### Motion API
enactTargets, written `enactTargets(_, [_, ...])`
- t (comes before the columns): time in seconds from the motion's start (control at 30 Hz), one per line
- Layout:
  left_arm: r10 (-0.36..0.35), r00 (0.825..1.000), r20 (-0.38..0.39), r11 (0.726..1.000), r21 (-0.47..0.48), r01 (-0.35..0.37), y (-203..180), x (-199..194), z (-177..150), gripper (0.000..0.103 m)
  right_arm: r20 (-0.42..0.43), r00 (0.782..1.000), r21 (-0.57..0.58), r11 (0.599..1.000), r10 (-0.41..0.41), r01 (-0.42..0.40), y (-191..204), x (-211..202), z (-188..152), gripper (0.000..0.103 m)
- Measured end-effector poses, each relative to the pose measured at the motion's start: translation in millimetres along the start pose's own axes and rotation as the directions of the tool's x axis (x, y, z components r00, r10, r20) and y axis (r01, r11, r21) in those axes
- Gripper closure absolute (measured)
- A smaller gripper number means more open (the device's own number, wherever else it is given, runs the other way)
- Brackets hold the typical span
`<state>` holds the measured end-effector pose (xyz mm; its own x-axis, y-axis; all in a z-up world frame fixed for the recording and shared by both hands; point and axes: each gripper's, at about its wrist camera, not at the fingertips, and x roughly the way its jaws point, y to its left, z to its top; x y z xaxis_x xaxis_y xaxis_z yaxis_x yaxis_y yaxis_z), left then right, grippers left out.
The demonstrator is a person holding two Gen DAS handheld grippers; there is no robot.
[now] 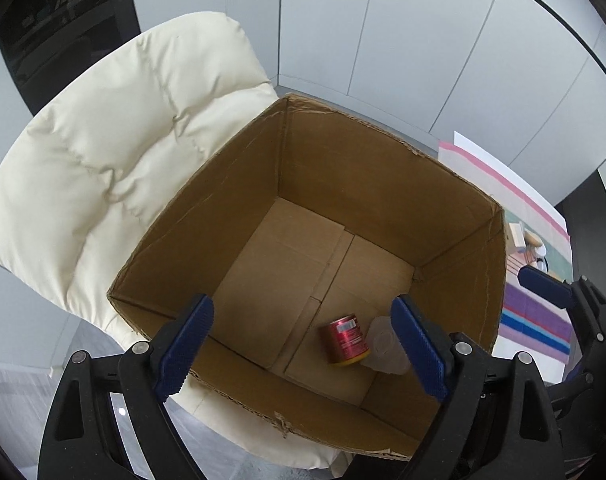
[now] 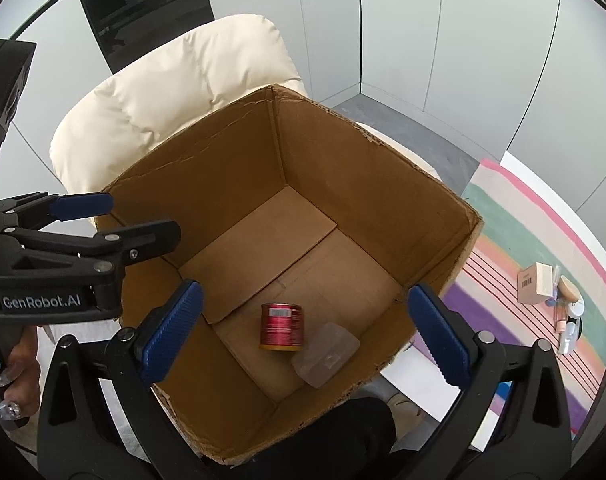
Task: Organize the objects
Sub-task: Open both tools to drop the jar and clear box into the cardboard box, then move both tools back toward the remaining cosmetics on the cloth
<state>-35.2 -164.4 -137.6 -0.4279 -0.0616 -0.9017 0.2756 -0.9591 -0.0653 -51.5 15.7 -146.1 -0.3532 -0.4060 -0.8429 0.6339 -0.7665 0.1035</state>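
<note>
An open cardboard box [image 1: 383, 168] [image 2: 363, 184] stands on a cream padded chair [image 1: 115, 152] [image 2: 175, 80]. On its floor a red can [image 1: 344, 339] [image 2: 281, 327] lies on its side next to a clear plastic container [image 1: 385, 346] [image 2: 327, 354]. My left gripper [image 1: 303, 344] is open and empty above the box's near edge; it also shows from the side in the right wrist view [image 2: 103, 216]. My right gripper [image 2: 303, 336] is open and empty above the box; one of its fingers [image 1: 547, 288] shows in the left wrist view.
A striped mat [image 2: 515, 248] [image 1: 535, 320] lies on a white table to the right of the box. On it are a small beige carton [image 2: 537, 283] and several small cosmetic bottles [image 2: 567, 316]. White panelled walls stand behind.
</note>
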Motion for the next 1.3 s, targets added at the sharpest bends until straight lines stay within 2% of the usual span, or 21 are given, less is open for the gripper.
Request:
enactTargets(0.13, [0.010,1.000,0.010,1.000,0.019,-0.010,-3.8,-3.7,-2.4,0.012,0.010,1.000,0.006,1.000,-0.008,0.008,-1.5,-8.4,-2.1,0.000])
enactTargets(0.3, [-0.015,1.000,0.001,1.000,0.020,0.015,-4.7,-5.9,-7.1,0.012,0.023,1.000,0.028,1.000,-0.003,0.002,-5.6,-13.4,-3.2,0.000])
enactTargets(0.43, [-0.045,0.999,-0.010,0.999,0.004,0.045,-4.6,-9.9,-14.4,0.012,0.022,1.000,0.046,0.999,-0.003,0.002,-7.1,-15.9,-8.6,0.000])
enactTargets(0.67, [-0.042,0.999,0.006,0.999,-0.015,0.043,-3.7,-28.2,-30.4,0.012,0.026,1.000,0.048,0.999,-0.009,0.008,-9.2,-37.1,-24.7,0.000])
enactTargets(0.83, [-0.024,1.000,0.001,1.000,-0.011,0.024,-5.1,-37.1,-50.0,0.012,0.019,1.000,0.052,0.999,-0.010,0.009,-13.1,-52.1,-41.0,0.000])
enactTargets(1.1, [-0.047,0.997,-0.053,0.998,-0.047,0.045,-3.6,-42.1,-85.0,0.012,0.017,1.000,0.079,0.997,-0.002,0.001,-20.9,-74.1,-71.0,0.000])
enactTargets(1.3, [-0.032,0.999,-0.043,0.999,-0.017,0.032,-15.4,-53.4,-104.3,0.012,0.024,1.000,0.087,0.996,-0.001,-0.001,-20.9,-92.9,-90.0,0.000])
